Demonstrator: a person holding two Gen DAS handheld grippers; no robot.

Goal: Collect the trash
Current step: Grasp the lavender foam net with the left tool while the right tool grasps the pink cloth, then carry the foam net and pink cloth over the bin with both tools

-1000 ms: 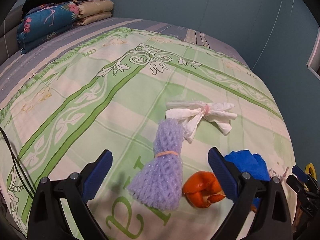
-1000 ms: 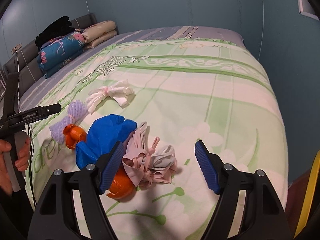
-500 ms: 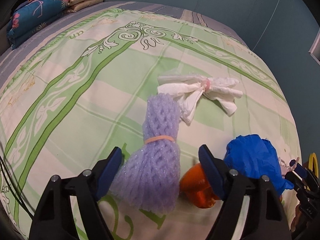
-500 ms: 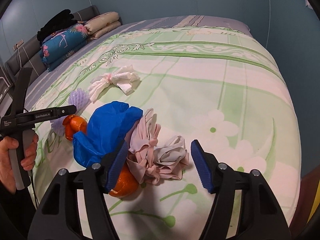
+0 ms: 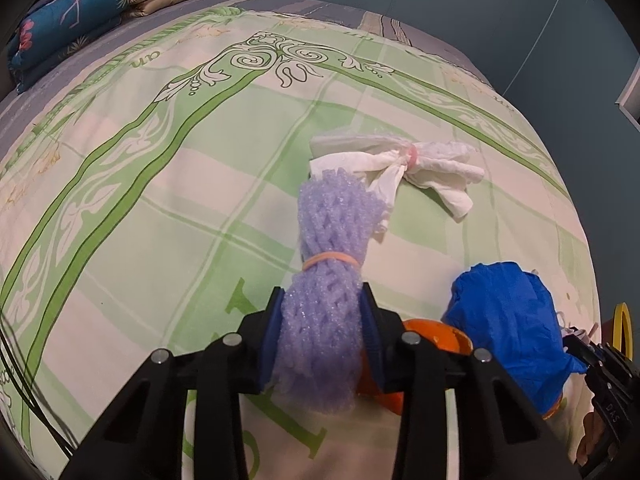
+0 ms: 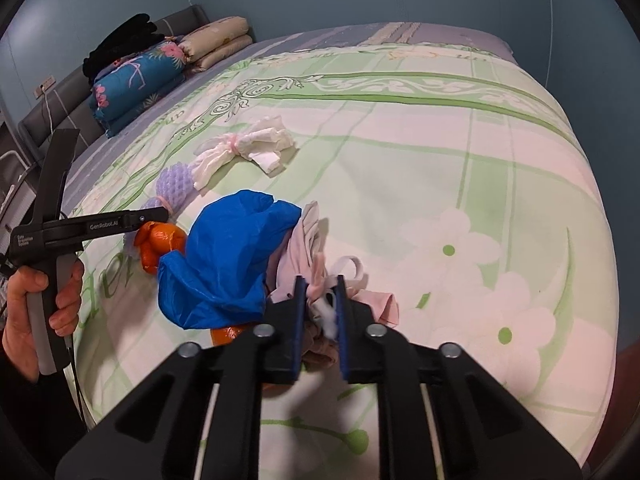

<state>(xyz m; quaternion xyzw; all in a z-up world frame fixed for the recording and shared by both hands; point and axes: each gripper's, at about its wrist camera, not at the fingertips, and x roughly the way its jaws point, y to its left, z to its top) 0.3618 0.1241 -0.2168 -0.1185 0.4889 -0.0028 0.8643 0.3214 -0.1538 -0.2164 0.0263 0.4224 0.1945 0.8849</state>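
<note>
On the green patterned bedspread (image 5: 160,220) lies a purple foam net (image 5: 324,312) tied with a rubber band. My left gripper (image 5: 322,300) is closing, and its blue pads squeeze the net's lower half. Beside it lie an orange peel (image 5: 440,340), a crumpled blue bag (image 5: 508,320) and a tied white tissue (image 5: 404,164). In the right wrist view, my right gripper (image 6: 318,286) is shut on a pink and white rag bundle (image 6: 304,256) next to the blue bag (image 6: 232,260). The orange peel (image 6: 160,244), the foam net (image 6: 176,184) and the white tissue (image 6: 244,148) lie further left.
Folded pillows and a blue flowered quilt (image 6: 136,80) are stacked at the head of the bed. A hand (image 6: 28,304) holds the left gripper's handle at the left edge. Blue walls surround the bed, and a yellow object (image 5: 622,328) shows past its right edge.
Both grippers went from wide open to closed: the left lowered onto the purple foam net and clamped it, the right closed on the pink rag bundle.
</note>
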